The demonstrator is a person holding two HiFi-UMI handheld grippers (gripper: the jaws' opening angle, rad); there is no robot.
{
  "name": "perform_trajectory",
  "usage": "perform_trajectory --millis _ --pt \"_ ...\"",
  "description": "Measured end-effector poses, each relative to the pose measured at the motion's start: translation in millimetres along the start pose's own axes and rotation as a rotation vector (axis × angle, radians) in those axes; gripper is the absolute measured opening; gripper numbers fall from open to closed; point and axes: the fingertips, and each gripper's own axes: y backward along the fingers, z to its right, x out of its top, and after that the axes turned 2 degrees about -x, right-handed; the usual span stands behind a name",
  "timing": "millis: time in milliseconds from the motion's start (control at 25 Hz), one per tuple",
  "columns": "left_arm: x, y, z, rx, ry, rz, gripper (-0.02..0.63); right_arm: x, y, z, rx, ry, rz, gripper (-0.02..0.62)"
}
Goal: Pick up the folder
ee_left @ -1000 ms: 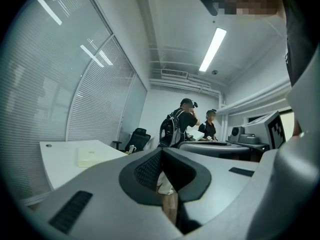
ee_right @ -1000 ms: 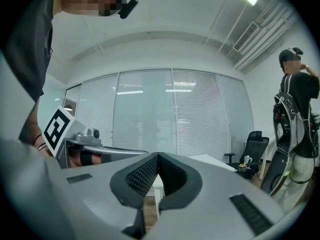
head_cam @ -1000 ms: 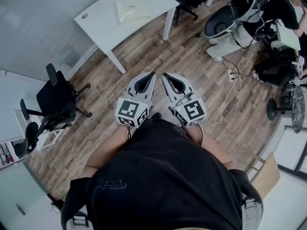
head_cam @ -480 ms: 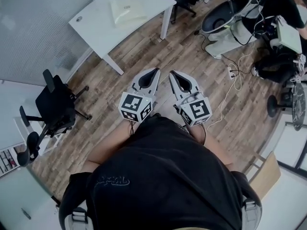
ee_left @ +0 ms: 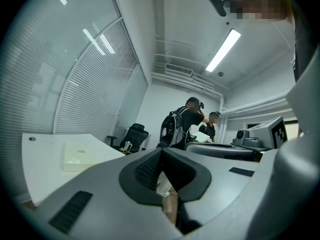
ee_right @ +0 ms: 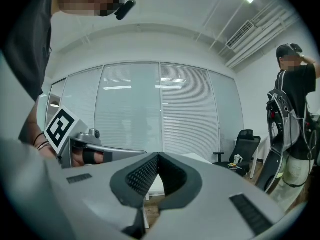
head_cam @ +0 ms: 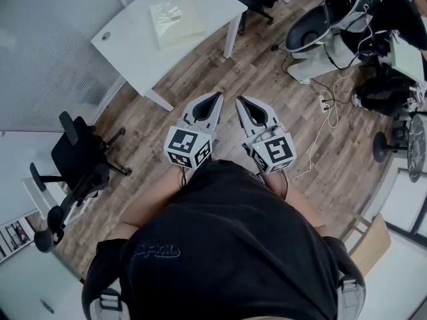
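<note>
A pale cream folder lies flat on the white table at the top of the head view; the left gripper view shows the folder at its left. My left gripper and right gripper are held side by side in front of my body, over the wooden floor, pointing toward the table and well short of it. Both are shut with nothing between the jaws. In their own views, the left gripper and the right gripper show their tips pressed together.
A black office chair stands to the left on the wooden floor. At the right are a white machine, cables with a power strip and black bags. Two people stand beyond the table, near another black chair.
In the head view the table and folder have slid down and nearer to the grippers. Both grippers stay shut and side by side.
</note>
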Motion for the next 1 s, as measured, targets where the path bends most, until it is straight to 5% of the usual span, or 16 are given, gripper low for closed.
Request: perform_trajectory --millis 680,1000 --pt "72 -25 -150 -0.045 -0.048 0.050 0.012 34 -164 -6 -0.012 0.024 0.010 0.018" --pt "80 -21 -181 -0.044 -0.028 0.069 0.012 36 -200 -18 0.029 0.022 -0.003 0.018"
